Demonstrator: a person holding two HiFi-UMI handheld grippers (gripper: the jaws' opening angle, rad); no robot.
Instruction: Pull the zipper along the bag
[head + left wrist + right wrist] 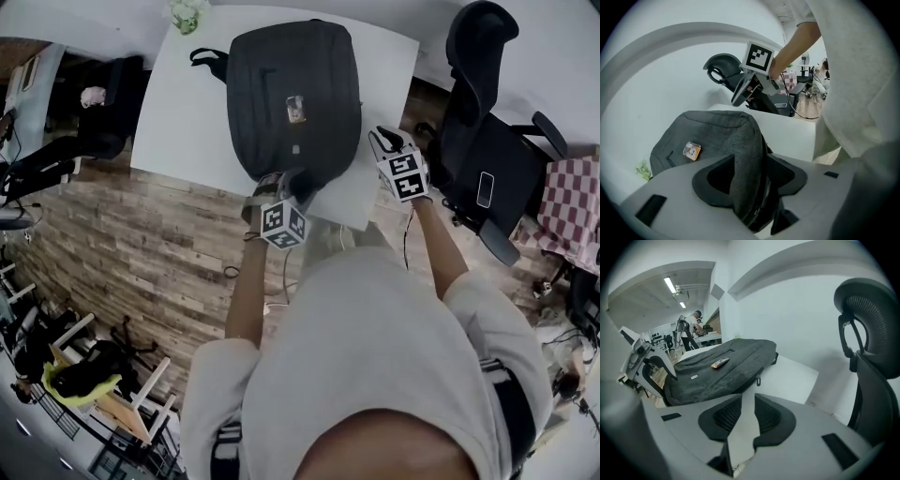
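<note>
A dark grey backpack [291, 84] lies flat on the white table [178, 103], with a small orange tag [295, 109] on its top. My left gripper [281, 186] is at the bag's near end. In the left gripper view its jaws [750, 187] stand wide, with the bag's [717, 136] folded edge rising between the pads, and I see no squeeze on it. My right gripper [386, 141] hovers at the table's near right corner. It [743, 423] is open a little, with only table showing in the gap. A zipper pull [758, 379] hangs on the bag's [722, 369] side.
A black office chair [478, 112] stands close to the right of the table. A checked cloth [572, 206] lies further right. A small plant [187, 11] sits at the table's far edge. Wooden floor [141, 244] lies to the left, and a person [696, 322] stands far off.
</note>
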